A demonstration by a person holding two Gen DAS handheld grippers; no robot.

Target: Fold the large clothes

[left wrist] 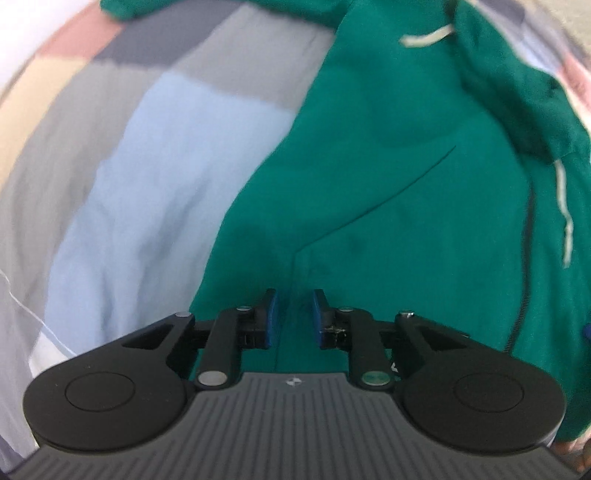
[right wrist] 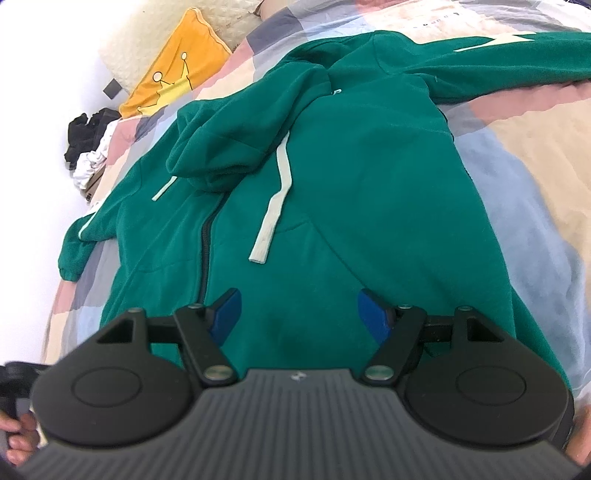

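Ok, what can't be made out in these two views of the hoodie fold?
- Green hoodie: hem hidden behind right gripper; right wrist view.
- Far sleeve: cuff cut off by frame edge; right wrist view.
- Left gripper: blur hides whether its pads pinch fabric; left wrist view.

A patchwork bedspread (right wrist: 517, 155) covers the bed. At ten o'clock lies an orange cushion (right wrist: 181, 62) against a cream pillow (right wrist: 147, 33); black and white clothes (right wrist: 88, 147) sit at nine.

Bed under a patchwork quilt (right wrist: 535, 155) of pink, beige, grey, blue; yellow cushion (right wrist: 181, 66) beside a cream pillow (right wrist: 147, 33); bright daylight.
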